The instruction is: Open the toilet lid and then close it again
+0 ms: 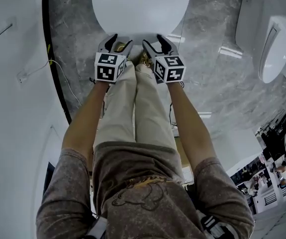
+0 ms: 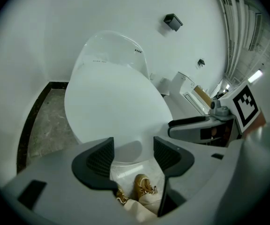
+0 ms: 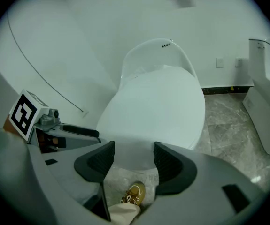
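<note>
Illumination is bright, cool and even. The glossy grey marble floor (image 1: 222, 83) shows white glare streaks at right. A soft shadow marks the near edge of the white oval toilet lid (image 2: 116, 102). Both gripper views bend strongly, with black corners.

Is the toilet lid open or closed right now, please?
Closed: the toilet lid lies flat, smooth top facing up in all views.

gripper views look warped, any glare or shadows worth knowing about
Left gripper view: strong fisheye, dark corners, a soft grey shadow on the toilet lid between the open jaws. Right gripper view: same fisheye, same shadow. Head view: sharp, but bright streaks of glare on the marble floor and the lid is almost featureless white.
</note>
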Demonstrator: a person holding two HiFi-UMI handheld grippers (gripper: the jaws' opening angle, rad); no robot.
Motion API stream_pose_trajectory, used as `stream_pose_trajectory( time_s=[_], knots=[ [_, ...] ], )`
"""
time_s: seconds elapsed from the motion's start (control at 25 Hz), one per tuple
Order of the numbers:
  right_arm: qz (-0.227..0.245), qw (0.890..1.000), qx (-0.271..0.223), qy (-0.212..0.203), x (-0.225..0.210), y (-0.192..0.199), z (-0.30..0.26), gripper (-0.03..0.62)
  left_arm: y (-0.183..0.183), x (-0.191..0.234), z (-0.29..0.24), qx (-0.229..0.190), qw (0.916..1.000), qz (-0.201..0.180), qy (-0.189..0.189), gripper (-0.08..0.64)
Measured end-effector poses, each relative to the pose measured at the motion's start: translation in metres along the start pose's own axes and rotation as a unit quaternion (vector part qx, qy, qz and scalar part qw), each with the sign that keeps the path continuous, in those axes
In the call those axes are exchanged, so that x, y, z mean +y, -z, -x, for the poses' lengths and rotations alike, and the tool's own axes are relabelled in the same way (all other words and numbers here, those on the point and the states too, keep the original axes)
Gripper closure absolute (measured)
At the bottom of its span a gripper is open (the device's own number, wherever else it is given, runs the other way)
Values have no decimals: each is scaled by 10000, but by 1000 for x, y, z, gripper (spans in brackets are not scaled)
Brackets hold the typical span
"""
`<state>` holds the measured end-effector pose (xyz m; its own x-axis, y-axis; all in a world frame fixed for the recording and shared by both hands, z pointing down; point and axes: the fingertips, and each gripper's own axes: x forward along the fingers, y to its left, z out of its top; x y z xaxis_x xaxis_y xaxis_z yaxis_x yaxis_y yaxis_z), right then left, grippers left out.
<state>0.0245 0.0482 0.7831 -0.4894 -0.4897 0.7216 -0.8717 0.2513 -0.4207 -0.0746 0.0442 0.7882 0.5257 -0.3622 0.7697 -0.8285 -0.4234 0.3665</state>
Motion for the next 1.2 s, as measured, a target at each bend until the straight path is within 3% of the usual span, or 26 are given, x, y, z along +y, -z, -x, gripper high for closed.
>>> stream_pose_trajectory(
  time_s=[0.24, 0.44, 0.6, 0.76, 0.96, 1.2],
  knots=[
    [-50, 9998, -161, -130, 20, -52, 46, 308, -79, -23, 45, -609, 9981, 100, 33, 291],
    [90, 9958, -904, -148, 52, -146, 122, 308, -180, -61, 124, -1268, 9918, -78, 126, 291],
    [374, 9866, -1573, -230, 83, -221, 187, 308, -252, -95, 198, -1830, 9818, -397, 304, 291],
    [544, 9785, -1967, -308, 117, -263, 256, 308, -287, -134, 271, -2062, 9750, -524, 648, 291],
    [862, 9661, -2405, -367, 148, -299, 329, 324, -314, -165, 338, -2299, 9664, -895, 724, 291],
    [1039, 9502, -2925, -271, 158, -308, 385, 411, -318, -179, 381, -2741, 9545, -983, 647, 293]
  ],
)
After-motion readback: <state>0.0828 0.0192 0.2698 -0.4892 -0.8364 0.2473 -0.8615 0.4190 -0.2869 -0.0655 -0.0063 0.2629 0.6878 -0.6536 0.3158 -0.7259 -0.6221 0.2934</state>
